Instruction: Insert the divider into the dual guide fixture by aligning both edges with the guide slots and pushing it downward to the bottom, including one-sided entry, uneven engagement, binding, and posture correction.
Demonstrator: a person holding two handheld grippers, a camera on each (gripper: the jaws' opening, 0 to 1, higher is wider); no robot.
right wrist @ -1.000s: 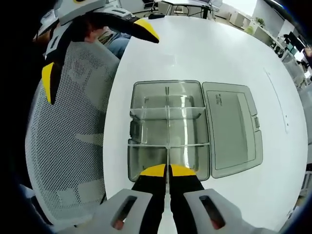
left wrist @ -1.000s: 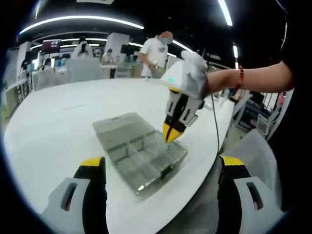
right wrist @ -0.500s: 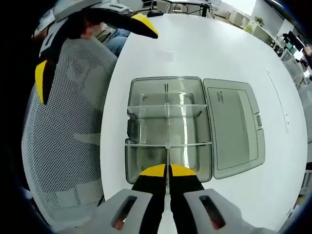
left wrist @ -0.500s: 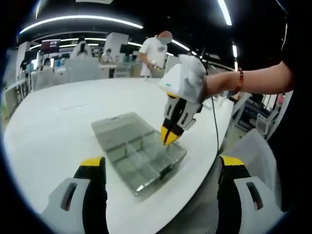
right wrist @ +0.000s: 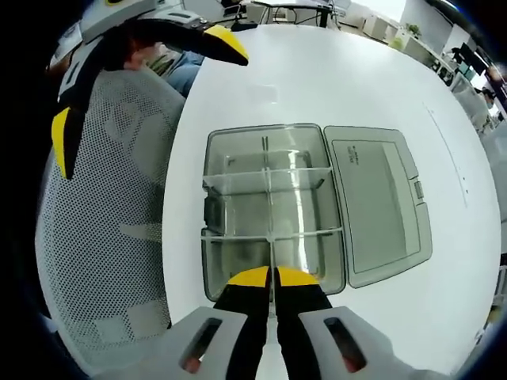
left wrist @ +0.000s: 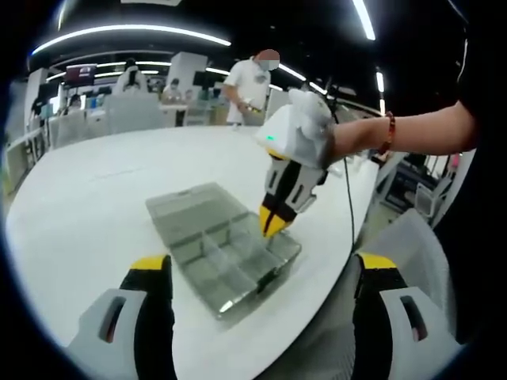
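In the right gripper view, the left gripper [right wrist: 135,79] hangs wide-jawed and empty over the mesh chair [right wrist: 103,237], while the right gripper [right wrist: 272,276] pinches the clear divider [right wrist: 270,214] standing lengthwise in the compartment box [right wrist: 230,142], apparently partway seated, with pressing down left.

Two cameras, one clear box [left wrist: 222,249].
Left view looked low across the counter [left wrist: 95,190]; right view stared straight down, close above it.

Clear glossy plastic fixture [right wrist: 273,214]
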